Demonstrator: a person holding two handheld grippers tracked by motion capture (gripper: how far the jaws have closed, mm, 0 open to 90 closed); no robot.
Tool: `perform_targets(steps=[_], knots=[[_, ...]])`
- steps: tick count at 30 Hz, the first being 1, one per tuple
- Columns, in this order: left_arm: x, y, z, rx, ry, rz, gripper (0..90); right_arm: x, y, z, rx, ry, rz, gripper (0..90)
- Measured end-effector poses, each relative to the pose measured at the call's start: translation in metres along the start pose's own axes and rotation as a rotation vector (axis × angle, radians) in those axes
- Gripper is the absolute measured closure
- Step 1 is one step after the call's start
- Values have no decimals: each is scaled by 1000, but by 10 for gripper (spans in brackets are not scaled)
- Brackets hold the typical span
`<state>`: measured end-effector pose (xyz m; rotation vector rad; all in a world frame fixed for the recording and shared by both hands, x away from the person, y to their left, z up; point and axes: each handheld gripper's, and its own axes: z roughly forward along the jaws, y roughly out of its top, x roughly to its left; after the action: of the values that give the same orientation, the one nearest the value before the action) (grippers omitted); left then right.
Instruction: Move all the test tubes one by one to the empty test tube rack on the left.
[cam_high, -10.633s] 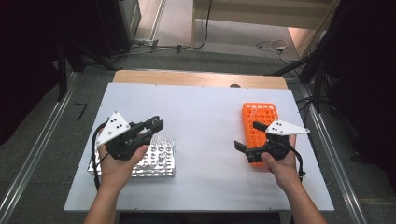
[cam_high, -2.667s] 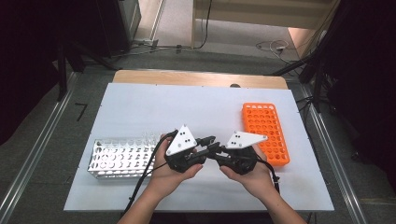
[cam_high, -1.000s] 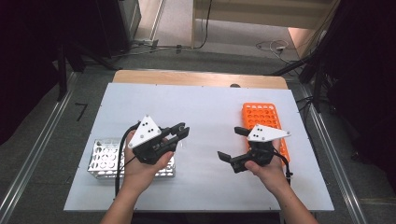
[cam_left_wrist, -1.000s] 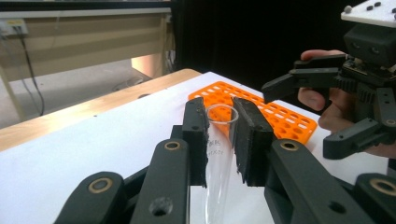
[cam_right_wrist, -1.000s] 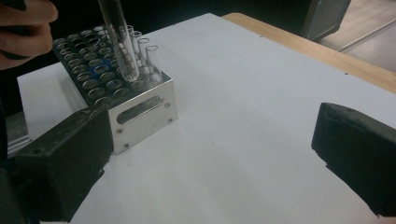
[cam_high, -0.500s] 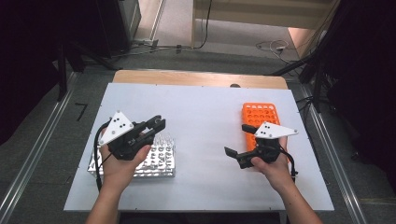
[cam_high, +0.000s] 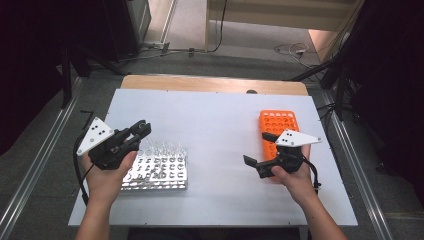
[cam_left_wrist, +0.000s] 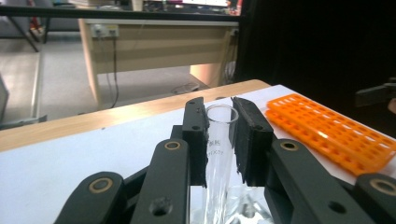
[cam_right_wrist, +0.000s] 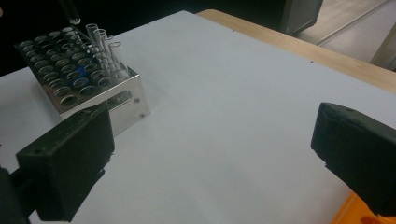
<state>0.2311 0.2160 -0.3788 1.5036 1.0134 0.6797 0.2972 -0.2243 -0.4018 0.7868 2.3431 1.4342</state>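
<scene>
Left gripper (cam_left_wrist: 219, 135) clamps a glass test tube (cam_left_wrist: 217, 154); right gripper (cam_right_wrist: 210, 154) gapes empty. Keep the tube upright, clear the metal rack (cam_high: 160, 172), then carry it level toward the orange rack (cam_high: 278, 125).

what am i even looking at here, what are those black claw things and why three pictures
A person sits at a white table holding a hand-operated clamp tool in each hand. The high view looks down from above; the other two pictures come from small cameras riding on each tool, looking along its black jaws.

On the table are a metal rack with a few glass tubes standing in it and an orange rack.

The left gripper is shut on a clear glass tube, held upright between its pads. The right gripper is open with nothing between its jaws, and is held over the near end of the orange rack.
</scene>
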Motion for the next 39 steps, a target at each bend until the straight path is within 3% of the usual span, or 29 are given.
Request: perform_targets(steps=[6, 17, 39], knots=[[14, -12, 0, 16, 36, -36, 759, -3, 0, -2, -6, -7, 7, 0], [23, -33, 12, 72, 59, -56, 759, -5, -1, -3, -3, -12, 7, 0], [19, -48, 29, 191, 72, -47, 757, -6, 0, -5, -5, -13, 4, 0]])
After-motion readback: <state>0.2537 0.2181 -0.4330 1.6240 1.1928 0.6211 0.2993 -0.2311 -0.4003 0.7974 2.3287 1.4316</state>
